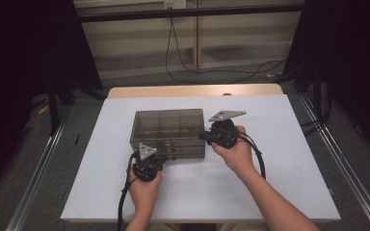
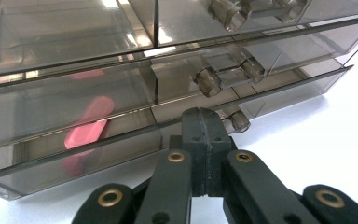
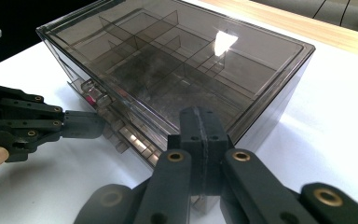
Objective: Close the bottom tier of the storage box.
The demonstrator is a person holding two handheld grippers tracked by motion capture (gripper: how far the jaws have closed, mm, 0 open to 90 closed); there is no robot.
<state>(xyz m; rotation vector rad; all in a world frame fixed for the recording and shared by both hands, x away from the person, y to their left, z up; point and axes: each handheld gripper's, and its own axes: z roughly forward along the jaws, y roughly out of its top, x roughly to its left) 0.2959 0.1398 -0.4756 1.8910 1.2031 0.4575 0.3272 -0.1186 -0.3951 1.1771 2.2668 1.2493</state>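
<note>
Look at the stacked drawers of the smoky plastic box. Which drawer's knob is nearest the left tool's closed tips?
The bottom drawer's knob, just beyond the left tool. The middle drawer's knob sits higher and the top drawer's knob higher still.

Bright white table (image 1: 279, 159), dark room edges, ceiling-light glare on smoky box lid (image 3: 221, 42), soft focus

Your smoky clear drawer box (image 1: 168, 126) sits upright just ahead of your left tongs (image 1: 155, 155), right tongs (image 1: 206, 135) at its corner.
</note>
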